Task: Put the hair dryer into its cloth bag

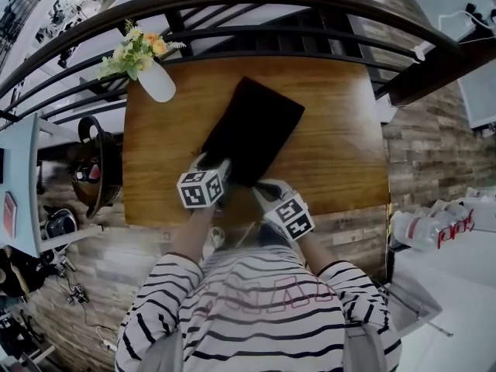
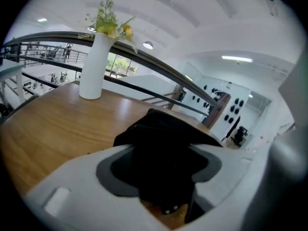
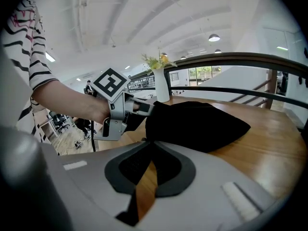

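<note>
On the table (image 1: 333,130), in the head view, the black bag (image 1: 256,126) lies slantwise, its near end between the left gripper (image 1: 220,169) and the right gripper (image 1: 262,191). No dryer shows outside it.

In the left gripper view the jaws stand wide with the bag's near end between them, pads not pressing. That side is probably loose, so a tug from the right could drag the bag toward the table's near edge.

In the right gripper view the jaws are almost together, tips pinching the bag's hem. The bag bulges, so the dryer is likely inside. A pinch this thin may slip off the cloth, and lifting by one corner could tip the dryer back out.
</note>
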`<state>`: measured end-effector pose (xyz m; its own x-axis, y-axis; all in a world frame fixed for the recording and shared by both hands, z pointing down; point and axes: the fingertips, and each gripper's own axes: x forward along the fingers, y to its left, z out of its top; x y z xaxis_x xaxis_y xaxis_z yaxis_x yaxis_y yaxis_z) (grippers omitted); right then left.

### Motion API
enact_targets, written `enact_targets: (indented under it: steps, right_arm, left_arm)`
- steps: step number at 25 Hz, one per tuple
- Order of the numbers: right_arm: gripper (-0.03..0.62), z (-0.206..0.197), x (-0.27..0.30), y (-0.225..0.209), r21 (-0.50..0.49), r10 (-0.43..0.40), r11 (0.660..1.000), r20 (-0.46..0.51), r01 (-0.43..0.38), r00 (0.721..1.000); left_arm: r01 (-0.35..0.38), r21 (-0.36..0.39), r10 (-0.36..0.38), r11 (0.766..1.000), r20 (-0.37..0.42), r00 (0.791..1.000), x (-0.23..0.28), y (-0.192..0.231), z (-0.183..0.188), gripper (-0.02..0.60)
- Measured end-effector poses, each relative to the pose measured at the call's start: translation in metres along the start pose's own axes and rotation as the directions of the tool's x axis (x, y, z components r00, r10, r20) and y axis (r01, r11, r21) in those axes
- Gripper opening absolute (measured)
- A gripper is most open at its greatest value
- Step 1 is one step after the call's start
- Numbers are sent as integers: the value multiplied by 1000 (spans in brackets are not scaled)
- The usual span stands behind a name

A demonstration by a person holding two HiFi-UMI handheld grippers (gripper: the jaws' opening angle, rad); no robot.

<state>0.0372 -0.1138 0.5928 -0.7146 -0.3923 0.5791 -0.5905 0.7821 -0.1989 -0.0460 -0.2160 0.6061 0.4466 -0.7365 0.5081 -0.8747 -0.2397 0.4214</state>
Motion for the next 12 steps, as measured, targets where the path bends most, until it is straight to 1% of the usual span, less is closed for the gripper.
enact_targets:
  steps: [5,12]
  right_arm:
    - [14,5,-7,5,5,-19,1000,21,19,1000]
    - [14,-6,-15,10,21,-54,998,16,54,998]
  left_arm:
    - [3,0,-3,1000,23,1000,-20,-5,1,262]
    - [11,58,-11,998,-7,1000,-48,-10,-12,262]
